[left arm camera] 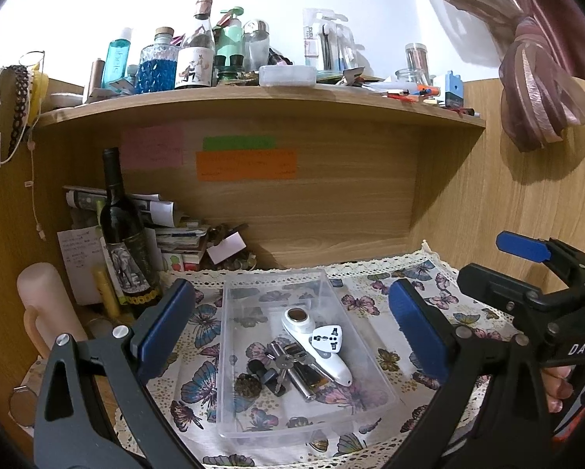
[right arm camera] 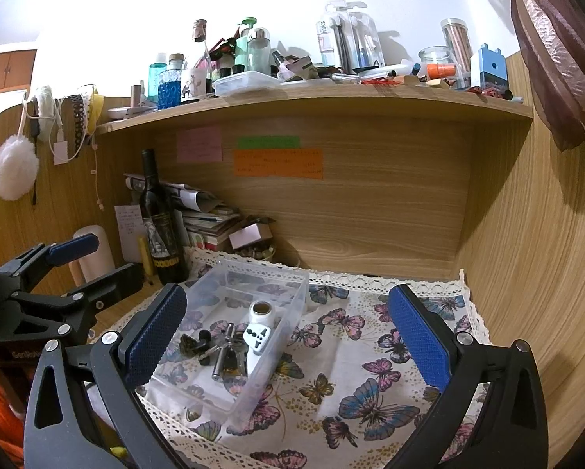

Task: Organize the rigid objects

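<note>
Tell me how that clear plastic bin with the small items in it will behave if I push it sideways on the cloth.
The clear plastic bin looks thin-walled and light, so it probably slides easily, though the butterfly-print cloth may bunch. The loose metal keys and white plug adapter would likely shift and rattle.

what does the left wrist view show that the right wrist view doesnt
Only the left wrist view: the long white handle of the device in the clear box, and the small round mirror at the lower left.

Only the right wrist view: the white fluffy puff hanging on the left wall, and a wide bare stretch of butterfly cloth right of the box.

Both: the clear box holding the white travel adapter and keys, the dark wine bottle, the cluttered shelf, and open, empty jaws.
</note>
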`<action>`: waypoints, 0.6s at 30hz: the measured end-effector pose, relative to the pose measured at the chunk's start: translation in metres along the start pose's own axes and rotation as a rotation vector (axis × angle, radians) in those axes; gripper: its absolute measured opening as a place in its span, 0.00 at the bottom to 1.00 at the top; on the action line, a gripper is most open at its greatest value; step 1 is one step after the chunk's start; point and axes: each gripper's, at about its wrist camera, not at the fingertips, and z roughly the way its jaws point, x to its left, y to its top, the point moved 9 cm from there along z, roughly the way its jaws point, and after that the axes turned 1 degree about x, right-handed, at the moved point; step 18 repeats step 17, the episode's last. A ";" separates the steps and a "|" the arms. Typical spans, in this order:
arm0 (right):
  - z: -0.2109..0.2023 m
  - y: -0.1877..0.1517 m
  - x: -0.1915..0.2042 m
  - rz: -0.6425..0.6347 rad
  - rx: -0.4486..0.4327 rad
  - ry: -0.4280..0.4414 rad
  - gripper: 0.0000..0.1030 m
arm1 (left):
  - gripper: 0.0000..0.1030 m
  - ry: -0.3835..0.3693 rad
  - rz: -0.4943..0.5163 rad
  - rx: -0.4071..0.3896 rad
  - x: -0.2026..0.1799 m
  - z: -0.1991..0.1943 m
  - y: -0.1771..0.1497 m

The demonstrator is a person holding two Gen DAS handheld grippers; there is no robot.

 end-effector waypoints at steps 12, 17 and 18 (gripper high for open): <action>0.005 -0.001 -0.001 0.014 0.011 -0.002 1.00 | 0.98 -0.027 -0.038 0.024 0.005 0.006 -0.001; 0.009 -0.003 0.000 0.015 0.019 0.001 1.00 | 0.98 -0.033 -0.035 0.029 0.004 0.007 -0.002; 0.009 -0.003 0.000 0.015 0.019 0.001 1.00 | 0.98 -0.033 -0.035 0.029 0.004 0.007 -0.002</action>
